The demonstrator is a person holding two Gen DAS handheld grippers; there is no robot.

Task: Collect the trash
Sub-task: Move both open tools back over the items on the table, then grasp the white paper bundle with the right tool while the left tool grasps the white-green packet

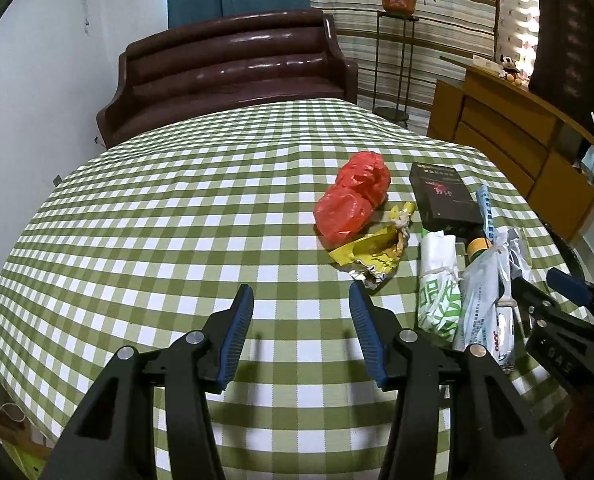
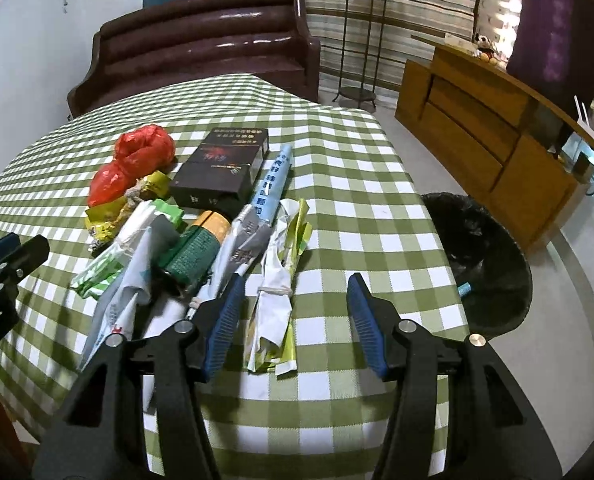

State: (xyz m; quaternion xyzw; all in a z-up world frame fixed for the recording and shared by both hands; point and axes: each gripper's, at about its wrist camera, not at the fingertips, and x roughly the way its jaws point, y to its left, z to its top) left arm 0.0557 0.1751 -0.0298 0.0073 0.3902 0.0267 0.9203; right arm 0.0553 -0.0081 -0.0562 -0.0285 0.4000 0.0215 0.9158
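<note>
The big table has a green and white checked cloth on it, and all the trash sits in one heap near its right side. That spot makes sense to me, because the black trash bin stands on the floor just past that edge, so each piece has only a short way to go. A little blue thing already lies inside the bin.

The left gripper hangs over a bare part of the cloth with its jaws wide and nothing between them. The right gripper is wide too and holds nothing. It points at a crumpled white and green wrapper tied with a rubber band, which lies between its jaws, so I think this piece is picked next.

The dark box lies flat at the back of the heap. It has gold and red writing, but it is too blurry for me to read. The red plastic bag is scrunched up beside the box. A long blue and white tube wrapper has blue letters I cannot make out. A green bottle with an orange cap lies on its side in the heap. The yellow wrapper is torn open, touching the red bag.
</note>
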